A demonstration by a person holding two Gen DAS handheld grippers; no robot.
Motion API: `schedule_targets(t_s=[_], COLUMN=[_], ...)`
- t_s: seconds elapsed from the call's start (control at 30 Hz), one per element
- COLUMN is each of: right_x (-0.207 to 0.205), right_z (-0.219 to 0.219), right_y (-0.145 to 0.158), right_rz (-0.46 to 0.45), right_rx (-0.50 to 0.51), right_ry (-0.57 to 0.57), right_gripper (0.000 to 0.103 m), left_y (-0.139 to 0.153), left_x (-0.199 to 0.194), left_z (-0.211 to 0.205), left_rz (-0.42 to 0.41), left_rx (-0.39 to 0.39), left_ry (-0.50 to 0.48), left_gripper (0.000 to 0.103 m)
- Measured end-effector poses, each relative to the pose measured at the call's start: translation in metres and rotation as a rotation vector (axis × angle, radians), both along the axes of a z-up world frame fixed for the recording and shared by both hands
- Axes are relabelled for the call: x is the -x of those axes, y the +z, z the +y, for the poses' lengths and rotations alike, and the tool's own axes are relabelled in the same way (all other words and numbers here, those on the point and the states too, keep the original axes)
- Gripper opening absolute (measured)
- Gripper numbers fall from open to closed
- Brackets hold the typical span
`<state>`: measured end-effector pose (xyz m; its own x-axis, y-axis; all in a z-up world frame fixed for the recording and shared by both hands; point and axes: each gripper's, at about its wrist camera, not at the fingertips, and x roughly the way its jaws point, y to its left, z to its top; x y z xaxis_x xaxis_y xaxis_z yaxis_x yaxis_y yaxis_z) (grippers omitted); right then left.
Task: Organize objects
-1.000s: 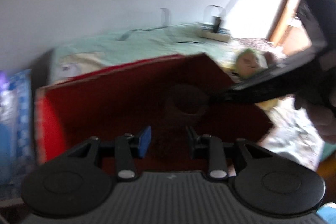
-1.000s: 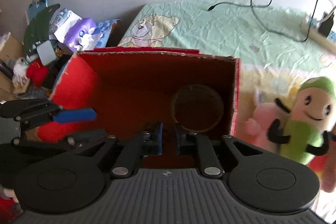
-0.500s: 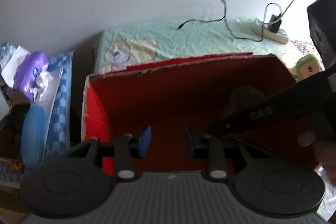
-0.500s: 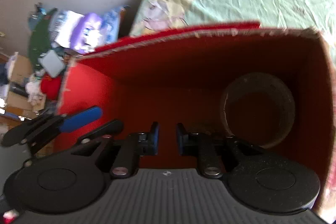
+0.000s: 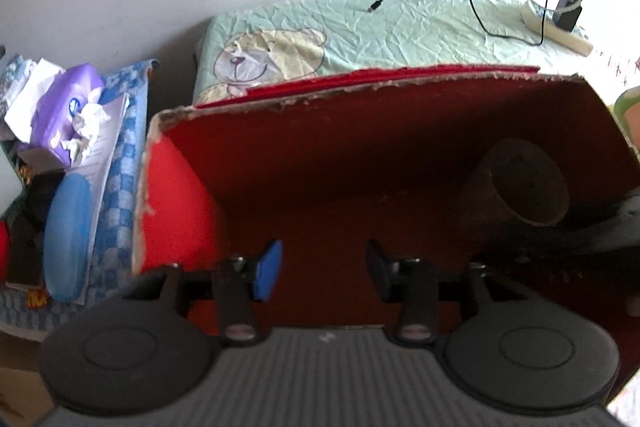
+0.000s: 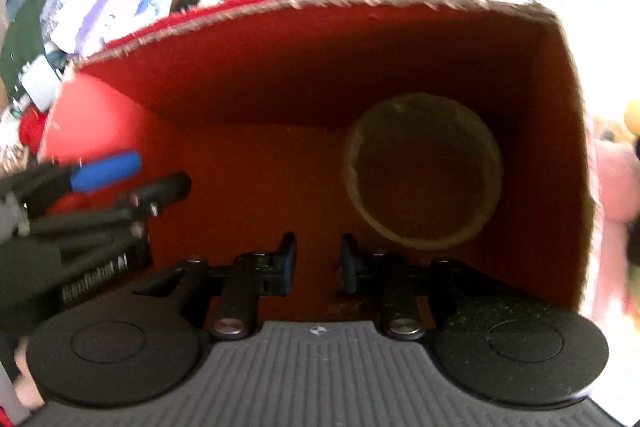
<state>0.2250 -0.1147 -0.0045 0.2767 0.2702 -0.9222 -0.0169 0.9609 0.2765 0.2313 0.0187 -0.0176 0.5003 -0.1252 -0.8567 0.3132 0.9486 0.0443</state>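
A red cardboard box (image 5: 176, 187) (image 6: 560, 131) lies open below both grippers. A brown round cup (image 5: 524, 183) (image 6: 424, 171) stands inside it at the right. My left gripper (image 5: 322, 269) hangs over the box's near side, its jaws opening with nothing between them. My right gripper (image 6: 317, 261) points down into the box just left of the cup, its jaws also opening and empty. The left gripper's fingers (image 6: 108, 171) show at the left of the right wrist view, over the box's left wall.
The box rests on a pale green bed sheet (image 5: 400, 27) with a bear print. A black cable (image 5: 472, 3) and a power strip (image 5: 556, 23) lie on the bed. Tissue packs and clutter (image 5: 68, 115) sit left of the box. Plush toys (image 6: 620, 179) lie at its right.
Both grippers have sunk toward the box and tipped further down. Their jaws have both widened. The cup now looms larger in the right wrist view.
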Motion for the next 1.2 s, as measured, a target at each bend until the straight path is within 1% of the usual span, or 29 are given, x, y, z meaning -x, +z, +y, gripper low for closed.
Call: schedule_targets(t_s=[0.07, 0.1, 0.17, 0.2, 0.33, 0.63, 0.73, 0.9, 1.03, 1.1, 1.2], right_x=[0.008, 0.012, 0.015, 0.015, 0.015, 0.020, 0.030, 0.029, 0.033, 0.035, 0.035], right_z=[0.001, 0.003, 0.007, 0.006, 0.003, -0.005, -0.003, -0.004, -0.007, -0.009, -0.011], right_y=[0.001, 0.002, 0.006, 0.006, 0.006, 0.011, 0.015, 0.016, 0.018, 0.019, 0.019], right_rz=[-0.023, -0.036, -0.071, -0.073, -0.079, -0.120, -0.137, -0.149, -0.175, -0.184, -0.187], right_rx=[0.018, 0.044, 0.101, 0.106, 0.093, 0.105, 0.129, 0.118, 0.116, 0.107, 0.100], right_ry=[0.042, 0.047, 0.021, 0.011, 0.006, -0.028, -0.039, -0.056, -0.070, -0.071, -0.072], right_gripper=[0.027, 0.027, 0.028, 0.028, 0.028, 0.027, 0.022, 0.021, 0.014, 0.013, 0.013], left_y=[-0.001, -0.002, -0.002, -0.003, -0.003, -0.004, -0.006, -0.010, -0.012, -0.012, -0.013], left_x=[0.001, 0.002, 0.002, 0.002, 0.003, 0.005, 0.005, 0.004, 0.003, 0.004, 0.004], left_z=[-0.004, -0.005, -0.007, -0.007, -0.009, -0.017, -0.020, -0.025, -0.027, -0.027, -0.031], left_rz=[0.002, -0.003, -0.006, -0.006, -0.010, -0.022, -0.015, 0.019, 0.036, 0.035, 0.037], left_rx=[-0.019, -0.027, -0.038, -0.041, -0.060, -0.117, -0.133, -0.149, -0.157, -0.162, -0.182], left_ry=[-0.018, -0.025, -0.032, -0.032, -0.037, -0.047, -0.067, -0.123, -0.150, -0.149, -0.174], left_gripper=[0.048, 0.050, 0.053, 0.053, 0.054, 0.068, 0.068, 0.069, 0.070, 0.070, 0.072])
